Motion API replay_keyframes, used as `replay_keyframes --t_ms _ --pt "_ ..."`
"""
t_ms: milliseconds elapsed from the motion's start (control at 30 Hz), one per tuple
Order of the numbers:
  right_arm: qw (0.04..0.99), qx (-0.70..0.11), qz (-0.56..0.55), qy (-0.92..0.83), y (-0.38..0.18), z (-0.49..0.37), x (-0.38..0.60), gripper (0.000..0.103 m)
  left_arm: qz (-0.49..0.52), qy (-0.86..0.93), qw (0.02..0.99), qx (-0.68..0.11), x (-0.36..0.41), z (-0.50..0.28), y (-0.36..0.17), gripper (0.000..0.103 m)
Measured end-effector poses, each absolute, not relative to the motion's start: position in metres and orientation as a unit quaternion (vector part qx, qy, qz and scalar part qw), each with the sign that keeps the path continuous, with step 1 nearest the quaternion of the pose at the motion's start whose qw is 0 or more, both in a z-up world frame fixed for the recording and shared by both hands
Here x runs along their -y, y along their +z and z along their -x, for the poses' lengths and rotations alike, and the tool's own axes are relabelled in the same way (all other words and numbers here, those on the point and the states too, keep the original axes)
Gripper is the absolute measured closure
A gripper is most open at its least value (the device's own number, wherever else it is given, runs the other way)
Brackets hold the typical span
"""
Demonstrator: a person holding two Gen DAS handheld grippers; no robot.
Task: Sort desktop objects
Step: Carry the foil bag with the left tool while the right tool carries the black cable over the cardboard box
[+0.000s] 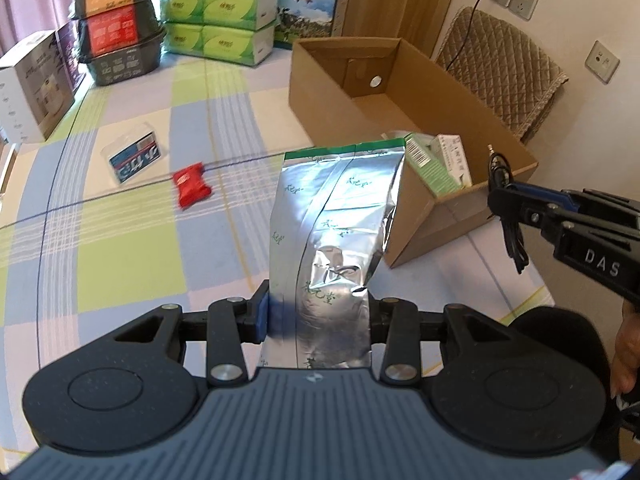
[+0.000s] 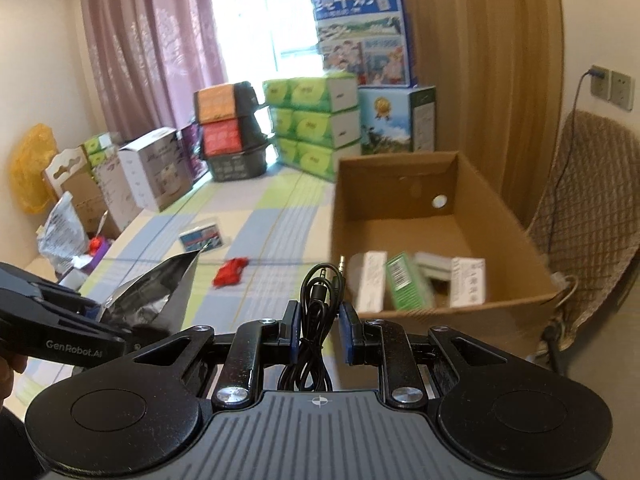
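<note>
Two items are in the air at once, one in each hand-held gripper. The left hand-held gripper [image 1: 318, 318] is clamped on a silver foil pouch [image 1: 332, 236], which stands upright between its fingers; the cardboard box [image 1: 416, 208] sits ahead of it and to its right, the pouch's top edge overlapping the box's near corner in that view. The right hand-held gripper [image 2: 319, 330] pinches a coiled black audio cable [image 2: 316, 312], plug ends pointing up, with the open box [image 2: 440, 320] just ahead and slightly to its right.

Inside the box, several small cartons [image 2: 400, 284] (white and green ones, blurred) already lie on the floor of it, so part of the sorting looks done. Still out on the checked surface [image 1: 120, 240], ahead and to the left of the left hand-held gripper, are a red packet [image 1: 192, 188] and, a little beyond it, a blue and white pack in clear wrap [image 1: 134, 156].

As a judgement: the task is somewhere past its middle. Both held items have yet to go into the box, and the two loose items on the surface remain after that. The stacked goods at the far edge appear to be background, not part of the job.
</note>
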State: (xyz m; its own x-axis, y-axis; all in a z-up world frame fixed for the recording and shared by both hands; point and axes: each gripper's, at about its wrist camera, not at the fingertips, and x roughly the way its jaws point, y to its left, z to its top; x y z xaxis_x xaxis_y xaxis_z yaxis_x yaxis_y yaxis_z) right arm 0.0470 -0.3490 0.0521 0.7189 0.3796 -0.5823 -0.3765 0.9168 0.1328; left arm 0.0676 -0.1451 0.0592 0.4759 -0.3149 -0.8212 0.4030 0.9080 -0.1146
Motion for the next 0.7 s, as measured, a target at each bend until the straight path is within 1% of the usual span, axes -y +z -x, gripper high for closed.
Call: replay_keyframes --t_ms 200,700 --pt "0.935 -0.301 0.009 0.187 0.067 -0.059 0.373 0.086 -0.046 -0.224 0.859 -0.458 0.17 -0.077 0.069 0.068" --pt "0.938 -0.303 0.026 0.167 0.079 -0.107 0.417 0.086 -0.036 -0.253 0.853 -0.456 0.223 -0.102 0.078 0.068"
